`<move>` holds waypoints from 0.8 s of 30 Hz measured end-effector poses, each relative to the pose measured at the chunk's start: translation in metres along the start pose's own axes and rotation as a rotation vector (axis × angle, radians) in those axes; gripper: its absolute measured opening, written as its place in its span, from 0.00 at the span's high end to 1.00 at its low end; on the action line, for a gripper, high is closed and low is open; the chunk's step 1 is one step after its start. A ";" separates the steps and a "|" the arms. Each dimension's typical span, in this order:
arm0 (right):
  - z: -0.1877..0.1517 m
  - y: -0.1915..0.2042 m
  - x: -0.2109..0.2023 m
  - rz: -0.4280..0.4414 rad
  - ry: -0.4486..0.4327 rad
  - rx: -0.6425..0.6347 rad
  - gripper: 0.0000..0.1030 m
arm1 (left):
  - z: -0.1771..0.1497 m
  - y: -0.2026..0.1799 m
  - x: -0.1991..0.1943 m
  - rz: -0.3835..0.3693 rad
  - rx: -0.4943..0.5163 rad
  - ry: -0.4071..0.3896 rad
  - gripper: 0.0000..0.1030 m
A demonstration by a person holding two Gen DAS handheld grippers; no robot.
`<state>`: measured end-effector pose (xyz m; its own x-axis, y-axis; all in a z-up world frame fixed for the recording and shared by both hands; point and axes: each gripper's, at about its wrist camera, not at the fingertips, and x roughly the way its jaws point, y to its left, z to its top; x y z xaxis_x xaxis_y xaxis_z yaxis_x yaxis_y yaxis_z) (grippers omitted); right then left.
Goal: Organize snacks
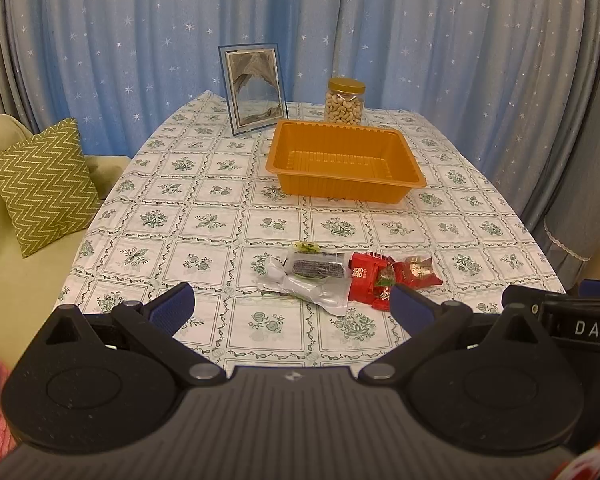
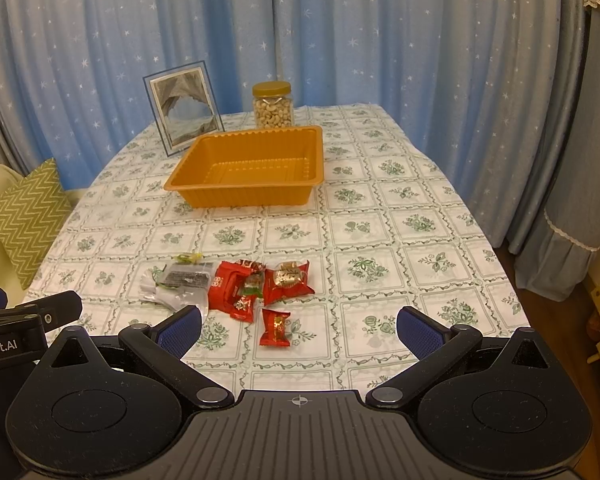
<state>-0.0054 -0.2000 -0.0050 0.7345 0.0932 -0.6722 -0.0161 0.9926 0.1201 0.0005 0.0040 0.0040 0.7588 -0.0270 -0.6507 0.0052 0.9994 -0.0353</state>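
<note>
Both grippers, left gripper (image 1: 292,304) and right gripper (image 2: 299,330), hover with fingers apart, holding nothing. Snack packets (image 2: 260,284) lie loose near the empty orange tray (image 2: 204,184); likely next, pick one.

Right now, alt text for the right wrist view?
Open right gripper hovers over a floral tablecloth, near a pile of red and clear wrapped snacks. Beyond sit an empty orange plastic tray and a gold-lidded cashew jar.

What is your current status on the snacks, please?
Both hand-held grippers, left and right, open, empty. Snack pile loose on tablecloth; orange tray empty. Path clear.
</note>
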 end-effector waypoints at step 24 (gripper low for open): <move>0.000 0.000 0.002 0.002 -0.001 0.000 0.00 | -0.002 0.000 0.002 -0.003 -0.001 0.000 0.00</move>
<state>-0.0043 -0.1996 -0.0062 0.7351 0.0951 -0.6713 -0.0178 0.9925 0.1211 0.0009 0.0041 0.0015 0.7591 -0.0298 -0.6503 0.0068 0.9993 -0.0379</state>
